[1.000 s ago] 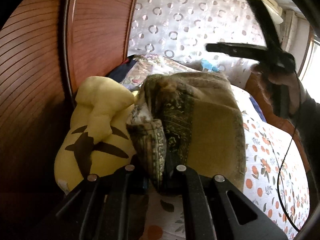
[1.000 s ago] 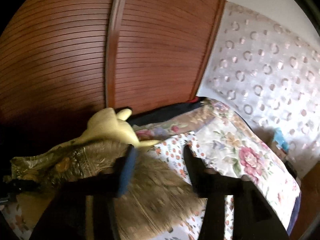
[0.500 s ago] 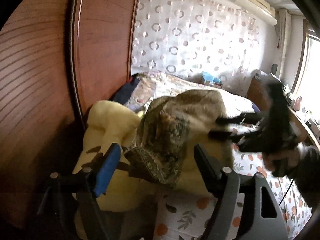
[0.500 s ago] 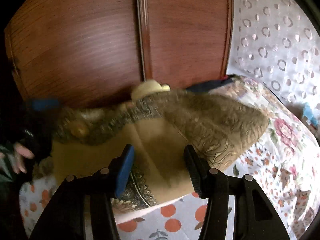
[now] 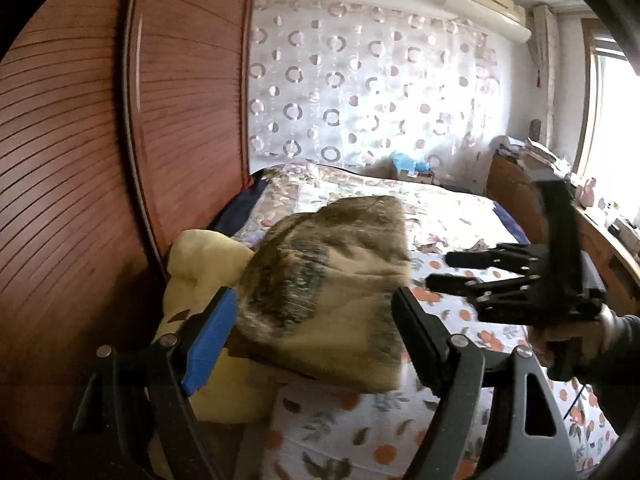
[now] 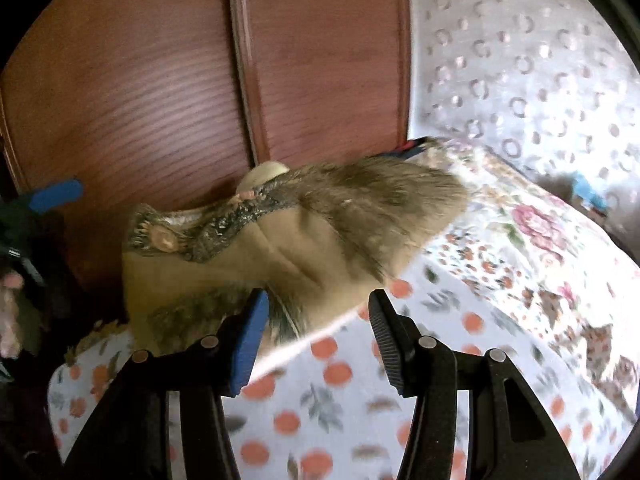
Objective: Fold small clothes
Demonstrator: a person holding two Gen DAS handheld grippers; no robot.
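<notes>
A folded olive-and-tan patterned garment [image 5: 332, 280] lies on the orange-dotted bed sheet [image 5: 360, 432], its left edge resting on a yellow plush cushion [image 5: 200, 256]. My left gripper [image 5: 316, 340] is open just short of the garment's near edge, and its pads do not touch the cloth. A hand [image 5: 568, 336] holds my right gripper [image 5: 438, 269] to the right of the garment, open with nothing between its fingers. In the right wrist view the garment [image 6: 300, 240] lies ahead of the open right gripper [image 6: 318, 336]. The left gripper's blue pad [image 6: 56, 196] shows at the far left there.
A ribbed wooden wardrobe [image 5: 100, 160] stands close on the left behind the cushion. A floral quilt [image 5: 360, 188] covers the far bed, with a circle-patterned curtain [image 5: 360, 92] behind. A wooden desk [image 5: 600, 240] with clutter runs along the right under the window.
The left gripper let go of the garment, opened wide and drew back and up. The garment now lies flat and folded. The right gripper came down from high on the right to beside the garment.
</notes>
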